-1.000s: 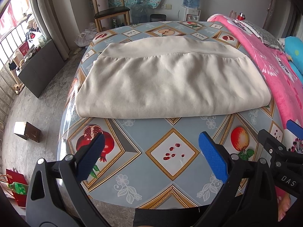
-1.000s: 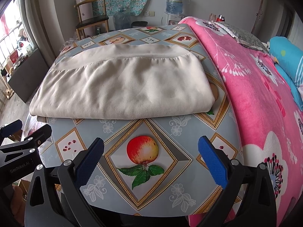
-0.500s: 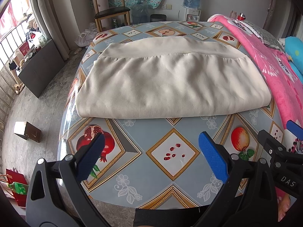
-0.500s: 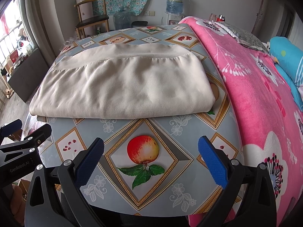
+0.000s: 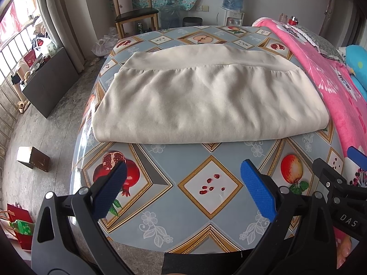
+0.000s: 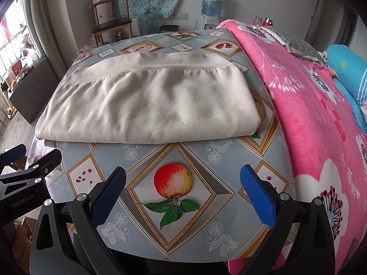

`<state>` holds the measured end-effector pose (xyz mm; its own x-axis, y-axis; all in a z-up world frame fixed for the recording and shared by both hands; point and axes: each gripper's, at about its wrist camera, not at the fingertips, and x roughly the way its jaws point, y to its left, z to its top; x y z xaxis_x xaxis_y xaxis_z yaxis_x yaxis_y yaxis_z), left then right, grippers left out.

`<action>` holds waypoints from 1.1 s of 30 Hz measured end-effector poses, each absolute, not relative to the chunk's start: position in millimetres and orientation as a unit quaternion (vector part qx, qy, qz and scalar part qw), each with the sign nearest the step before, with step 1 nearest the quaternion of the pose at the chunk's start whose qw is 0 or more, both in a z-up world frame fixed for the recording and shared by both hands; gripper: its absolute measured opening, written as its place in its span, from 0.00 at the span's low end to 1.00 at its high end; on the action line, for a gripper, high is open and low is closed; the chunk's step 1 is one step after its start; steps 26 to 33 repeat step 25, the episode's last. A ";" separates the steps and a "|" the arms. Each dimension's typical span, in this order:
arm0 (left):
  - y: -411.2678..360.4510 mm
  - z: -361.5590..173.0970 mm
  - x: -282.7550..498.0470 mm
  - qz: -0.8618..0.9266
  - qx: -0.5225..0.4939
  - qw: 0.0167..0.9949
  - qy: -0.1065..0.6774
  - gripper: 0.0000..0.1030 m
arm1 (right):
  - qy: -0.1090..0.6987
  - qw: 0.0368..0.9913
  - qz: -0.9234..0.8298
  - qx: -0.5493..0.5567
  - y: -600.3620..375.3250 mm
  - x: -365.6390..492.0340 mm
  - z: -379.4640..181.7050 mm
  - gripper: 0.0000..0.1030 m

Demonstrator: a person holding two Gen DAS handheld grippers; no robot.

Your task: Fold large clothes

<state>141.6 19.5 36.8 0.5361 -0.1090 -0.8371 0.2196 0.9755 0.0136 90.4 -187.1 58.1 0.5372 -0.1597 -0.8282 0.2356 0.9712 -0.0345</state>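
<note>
A cream garment (image 5: 206, 100) lies folded into a wide rectangle on the table, its fold edge toward me; it also shows in the right wrist view (image 6: 146, 105). My left gripper (image 5: 183, 190) is open and empty, hovering over the table's near edge, short of the garment. My right gripper (image 6: 183, 190) is open and empty, beside the left one, over the apple print. Each gripper shows at the edge of the other's view.
The table (image 5: 211, 183) has a fruit-print oilcloth (image 6: 174, 183). A pink flowered blanket (image 6: 309, 114) on a bed borders its right side. A wooden chair (image 5: 135, 16), a water dispenser (image 5: 232, 6) and a dark low cabinet (image 5: 48, 80) stand beyond.
</note>
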 end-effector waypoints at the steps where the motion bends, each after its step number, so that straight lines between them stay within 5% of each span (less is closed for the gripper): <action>1: 19.5 36.8 141.5 -0.094 0.058 0.875 0.472 0.93 | 0.468 0.876 -0.113 0.040 -187.2 90.3 58.0 0.94; 33: 23.5 37.8 143.6 -0.093 0.057 0.875 0.472 0.93 | 0.468 0.875 -0.114 0.039 -187.3 90.8 57.5 0.94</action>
